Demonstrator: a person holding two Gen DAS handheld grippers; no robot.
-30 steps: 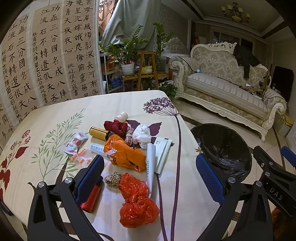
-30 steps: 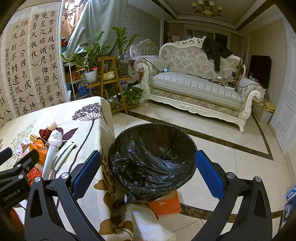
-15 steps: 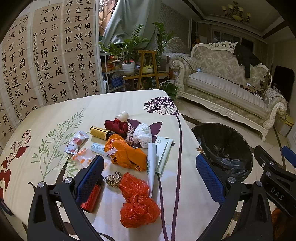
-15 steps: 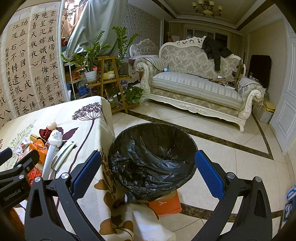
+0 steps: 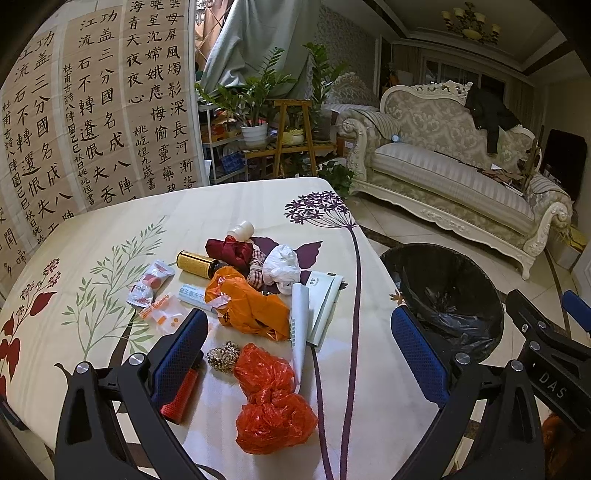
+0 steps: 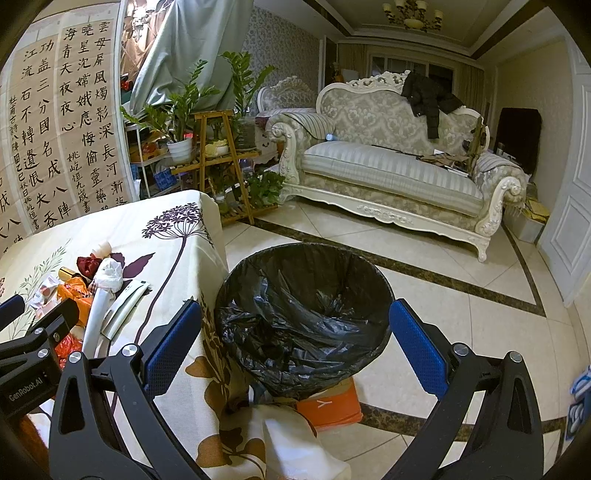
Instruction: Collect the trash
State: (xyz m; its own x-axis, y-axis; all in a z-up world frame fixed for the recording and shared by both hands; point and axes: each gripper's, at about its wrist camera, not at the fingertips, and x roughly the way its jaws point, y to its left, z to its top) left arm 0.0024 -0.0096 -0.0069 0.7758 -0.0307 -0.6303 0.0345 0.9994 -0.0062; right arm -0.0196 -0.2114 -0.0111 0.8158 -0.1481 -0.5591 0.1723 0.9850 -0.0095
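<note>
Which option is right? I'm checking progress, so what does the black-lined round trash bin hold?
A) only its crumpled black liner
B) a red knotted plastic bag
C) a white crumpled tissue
A: the black-lined round trash bin shows only crumpled liner; the red knotted plastic bag and white crumpled tissue lie on the table.

This is a living room in a home. An ornate sofa (image 6: 391, 173) with carved white frame stands on the tiled floor, a chandelier (image 6: 413, 16) hangs from the ceiling, potted plants (image 6: 181, 110) sit on wooden shelves, and calligraphy scrolls (image 5: 92, 110) cover one wall.
</note>
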